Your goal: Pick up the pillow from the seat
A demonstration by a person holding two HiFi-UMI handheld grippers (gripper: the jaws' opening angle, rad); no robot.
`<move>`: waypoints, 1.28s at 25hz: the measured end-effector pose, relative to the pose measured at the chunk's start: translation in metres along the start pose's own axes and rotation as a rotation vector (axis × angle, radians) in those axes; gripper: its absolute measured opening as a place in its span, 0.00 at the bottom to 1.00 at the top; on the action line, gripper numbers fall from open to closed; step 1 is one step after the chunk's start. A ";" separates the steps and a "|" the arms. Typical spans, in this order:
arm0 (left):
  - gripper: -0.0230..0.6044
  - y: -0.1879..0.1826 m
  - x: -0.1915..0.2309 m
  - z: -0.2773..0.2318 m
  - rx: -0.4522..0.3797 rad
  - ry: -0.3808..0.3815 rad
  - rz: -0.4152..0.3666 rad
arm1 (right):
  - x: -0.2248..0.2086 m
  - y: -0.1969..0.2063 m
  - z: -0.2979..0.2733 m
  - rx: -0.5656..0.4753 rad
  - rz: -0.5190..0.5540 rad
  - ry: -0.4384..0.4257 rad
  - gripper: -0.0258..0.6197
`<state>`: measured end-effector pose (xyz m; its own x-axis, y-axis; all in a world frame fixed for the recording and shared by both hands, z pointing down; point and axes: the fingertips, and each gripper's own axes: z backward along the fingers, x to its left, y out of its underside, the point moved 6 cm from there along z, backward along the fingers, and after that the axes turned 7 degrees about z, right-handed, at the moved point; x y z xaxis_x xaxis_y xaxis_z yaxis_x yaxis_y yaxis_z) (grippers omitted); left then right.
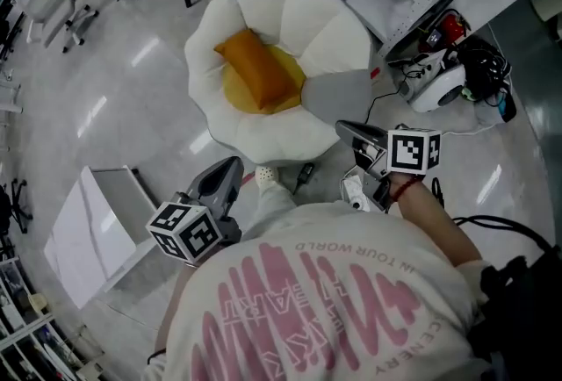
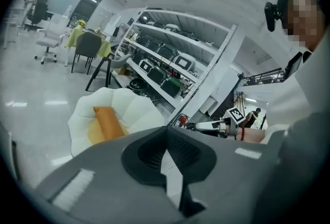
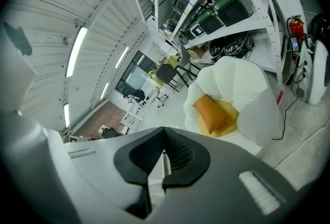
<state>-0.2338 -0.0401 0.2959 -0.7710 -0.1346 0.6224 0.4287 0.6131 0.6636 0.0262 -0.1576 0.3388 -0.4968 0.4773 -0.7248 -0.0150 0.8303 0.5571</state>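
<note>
Lying aslant, orange oblong pillow [image 1: 257, 70]

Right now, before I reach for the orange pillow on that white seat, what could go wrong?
Both the left hand-held gripper and the right hand-held gripper are shut and clear of the pillow; arriving shut would likely just push it across the seat. It lies on a yellow cushion, so a deep bite may lift both.
</note>
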 end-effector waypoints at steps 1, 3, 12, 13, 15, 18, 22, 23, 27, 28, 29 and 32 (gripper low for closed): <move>0.06 -0.012 0.011 -0.004 0.016 0.006 -0.005 | 0.001 -0.007 -0.012 -0.009 -0.006 0.009 0.05; 0.06 -0.032 0.034 -0.012 0.048 0.017 -0.008 | 0.002 -0.020 -0.034 -0.032 -0.022 0.027 0.05; 0.06 -0.087 0.113 -0.052 0.175 0.088 -0.037 | -0.011 -0.058 -0.099 -0.107 -0.094 0.161 0.05; 0.06 -0.088 0.120 -0.057 0.187 0.093 -0.048 | -0.011 -0.062 -0.103 -0.118 -0.095 0.168 0.05; 0.06 -0.087 0.131 -0.065 0.203 0.104 -0.064 | -0.009 -0.068 -0.109 -0.137 -0.097 0.173 0.05; 0.06 -0.082 0.140 -0.079 0.212 0.113 -0.045 | -0.014 -0.073 -0.117 -0.137 -0.080 0.172 0.05; 0.06 -0.070 0.152 -0.101 0.252 0.094 -0.001 | -0.041 -0.077 -0.132 -0.104 -0.076 0.187 0.05; 0.06 -0.066 0.155 -0.107 0.260 0.083 0.009 | -0.050 -0.076 -0.136 -0.092 -0.080 0.191 0.05; 0.06 -0.045 0.172 -0.132 0.261 0.015 0.033 | -0.092 -0.069 -0.155 -0.010 -0.087 0.182 0.05; 0.06 -0.040 0.178 -0.140 0.257 -0.011 0.032 | -0.105 -0.068 -0.161 0.017 -0.077 0.182 0.05; 0.06 -0.035 0.184 -0.148 0.249 -0.038 0.032 | -0.119 -0.066 -0.166 0.046 -0.062 0.182 0.05; 0.06 -0.013 0.205 -0.173 0.207 -0.124 0.085 | -0.164 -0.061 -0.184 0.140 -0.013 0.172 0.05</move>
<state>-0.3160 -0.2103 0.4869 -0.7937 0.0127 0.6081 0.3985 0.7663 0.5040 -0.0513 -0.3400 0.4984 -0.6383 0.4198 -0.6453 0.0922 0.8739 0.4773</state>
